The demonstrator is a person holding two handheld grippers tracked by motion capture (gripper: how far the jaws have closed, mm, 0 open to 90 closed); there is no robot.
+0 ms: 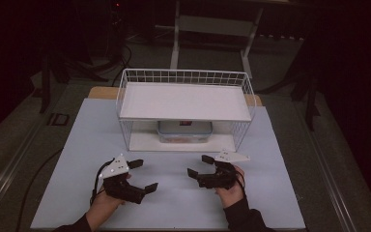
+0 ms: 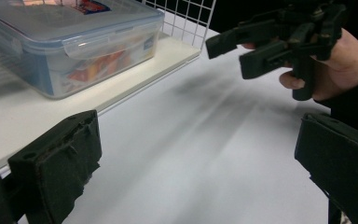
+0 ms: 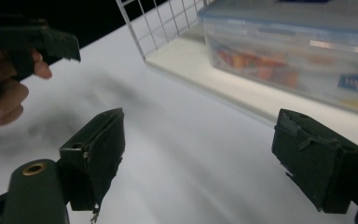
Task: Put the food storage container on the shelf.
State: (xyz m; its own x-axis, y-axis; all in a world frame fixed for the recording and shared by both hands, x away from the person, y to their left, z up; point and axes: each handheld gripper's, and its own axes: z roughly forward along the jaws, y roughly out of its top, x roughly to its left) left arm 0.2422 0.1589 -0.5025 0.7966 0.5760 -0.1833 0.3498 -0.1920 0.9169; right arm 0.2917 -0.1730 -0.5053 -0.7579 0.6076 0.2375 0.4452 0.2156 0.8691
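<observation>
1. A white wire rack [image 1: 183, 108] with a flat solid top shelf and a grid rim is seen at the far middle of a pale, smooth table [image 1: 270, 193].
2. A clear plastic box [image 1: 184, 131] with a clip-on lid and rounded corners is seen on the rack's lower white board, under the top shelf; orange contents are visible through its wall.
3. The left gripper [image 1: 142, 176] is held near left, its blocky black jaws spread apart and holding nothing.
4. The right gripper [image 1: 199, 166] is held near right, jaws likewise parted and holding nothing.
5. Bare table is seen between the grippers and the rack's near edge, and the two grippers are set well apart.
6. The table's near edge lies just behind both hands.
</observation>
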